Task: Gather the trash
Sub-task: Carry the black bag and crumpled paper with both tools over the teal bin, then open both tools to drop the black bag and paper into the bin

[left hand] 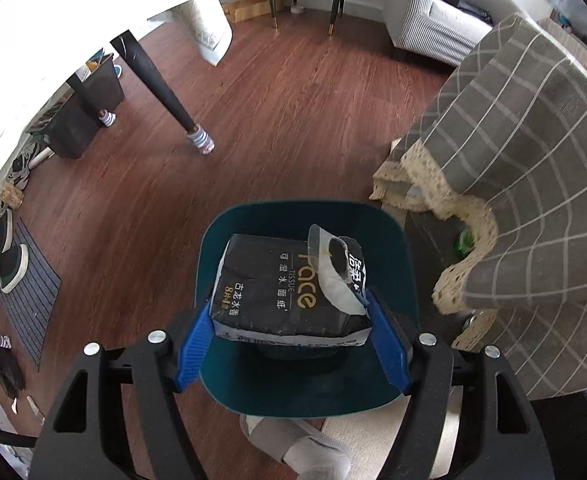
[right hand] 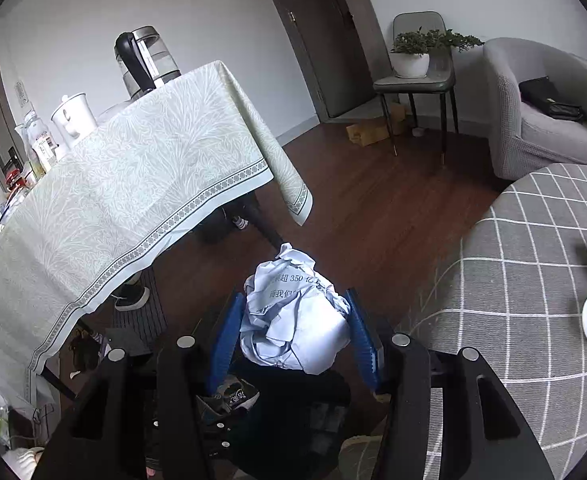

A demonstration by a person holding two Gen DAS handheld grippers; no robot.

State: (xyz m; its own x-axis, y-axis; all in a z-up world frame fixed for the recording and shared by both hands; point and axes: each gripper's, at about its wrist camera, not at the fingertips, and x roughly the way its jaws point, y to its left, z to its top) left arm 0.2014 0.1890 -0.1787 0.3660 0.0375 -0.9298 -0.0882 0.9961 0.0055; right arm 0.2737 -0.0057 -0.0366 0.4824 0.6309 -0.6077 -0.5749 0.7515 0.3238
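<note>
Left gripper (left hand: 291, 330) is clamped on the black tissue pack (left hand: 289, 288), held directly over the teal bin (left hand: 385, 240); you have yet to drop it. Right gripper (right hand: 293, 332) grips the crumpled paper (right hand: 295, 312) above floor, bin unseen; it goes after.

I'm seeing a black tissue pack (left hand: 289, 288) with gold and white lettering showing against a dark teal bin (left hand: 389, 240). I'm looking at pale blue-white crumpled paper (right hand: 293, 320) with dark print, a grey worktop cloth (right hand: 533, 248) with white checks, reddish-brown floor (left hand: 285, 120).
</note>
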